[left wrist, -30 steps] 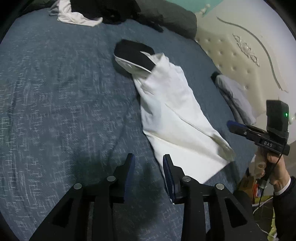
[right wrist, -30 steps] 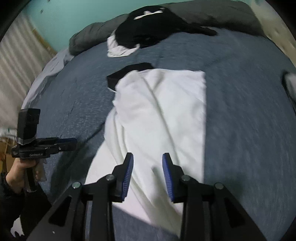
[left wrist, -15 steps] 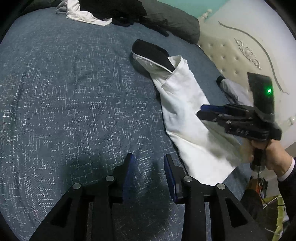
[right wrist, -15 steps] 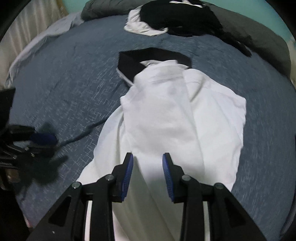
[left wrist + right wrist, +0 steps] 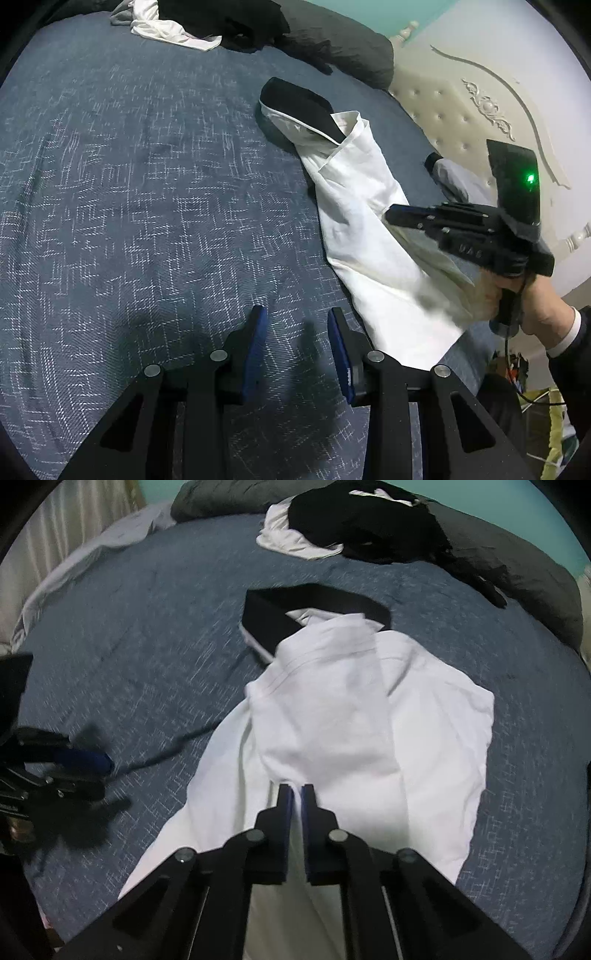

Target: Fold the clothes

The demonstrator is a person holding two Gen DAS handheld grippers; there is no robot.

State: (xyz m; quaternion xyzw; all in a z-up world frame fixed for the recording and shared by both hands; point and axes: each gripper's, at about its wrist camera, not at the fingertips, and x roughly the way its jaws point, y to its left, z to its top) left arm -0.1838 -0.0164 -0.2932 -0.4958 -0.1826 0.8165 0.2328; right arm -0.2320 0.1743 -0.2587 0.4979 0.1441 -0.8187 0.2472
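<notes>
A white garment (image 5: 362, 206) with a black band (image 5: 295, 107) at its far end lies stretched out on the blue bedspread (image 5: 129, 184). In the right wrist view my right gripper (image 5: 295, 790) is shut on a raised fold of this white garment (image 5: 332, 709), near its middle. In the left wrist view that right gripper (image 5: 391, 216) reaches over the cloth from the right, held by a hand (image 5: 535, 306). My left gripper (image 5: 297, 317) hovers open over bare bedspread, just left of the garment's near edge, with nothing between its fingers.
A heap of black and white clothes (image 5: 351, 528) lies at the far end of the bed, against a dark grey pillow (image 5: 343, 48). A cream tufted headboard (image 5: 461, 122) borders the right side. The bed's edge falls away at the lower right.
My right gripper swung in over the white garment, came down and closed its jaws on a fold of it. My left gripper shifted a little at first, then held still, open.
</notes>
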